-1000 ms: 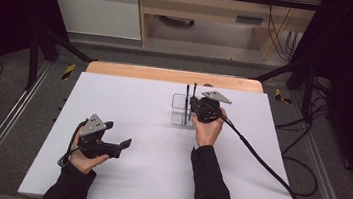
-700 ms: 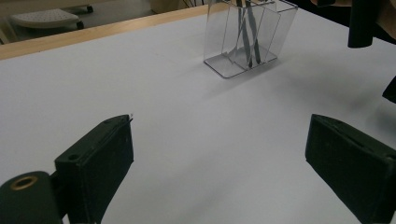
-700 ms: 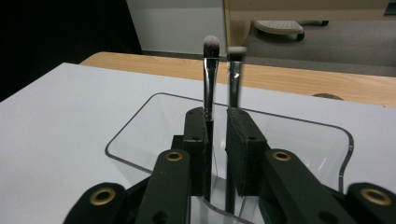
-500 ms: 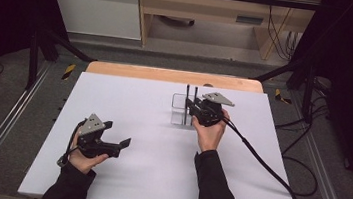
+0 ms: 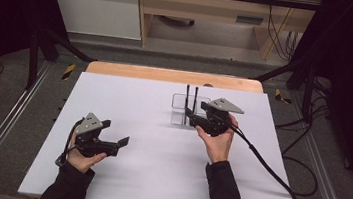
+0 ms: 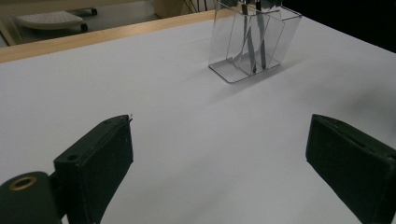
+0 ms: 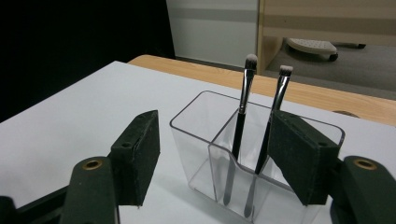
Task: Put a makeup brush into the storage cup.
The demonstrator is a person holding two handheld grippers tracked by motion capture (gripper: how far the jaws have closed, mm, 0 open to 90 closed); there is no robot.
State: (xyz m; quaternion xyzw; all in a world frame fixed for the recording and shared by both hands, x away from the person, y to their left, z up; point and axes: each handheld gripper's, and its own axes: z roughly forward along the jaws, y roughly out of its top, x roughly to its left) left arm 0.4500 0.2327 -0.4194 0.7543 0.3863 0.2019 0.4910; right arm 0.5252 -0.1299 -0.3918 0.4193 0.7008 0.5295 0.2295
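A clear two-compartment plastic holder (image 5: 179,112) stands on the white tabletop (image 5: 155,182), right of centre and towards the back. Two thin black makeup brushes (image 5: 187,95) stand upright in it, bristles up. My right gripper (image 5: 191,117) sits just right of the holder, pointing left at it, open. In the right gripper view the holder (image 7: 196,140) and brushes (image 7: 243,107) appear between the spread jaws of the right gripper (image 7: 215,135); whether a jaw touches it I cannot tell. My left gripper (image 5: 116,133) rests at the front left, open and empty. From the left gripper (image 6: 224,140) the holder (image 6: 252,42) stands far ahead.
A wooden strip (image 5: 174,75) runs along the table's back edge. The right gripper's black cable (image 5: 267,165) trails across the tabletop to the right edge. Metal rails (image 5: 5,130) flank the table, with dark curtains at both sides.
The right gripper has drawn back a little from the holder, towards the person, and turned slightly. The left gripper has stayed nearly still.
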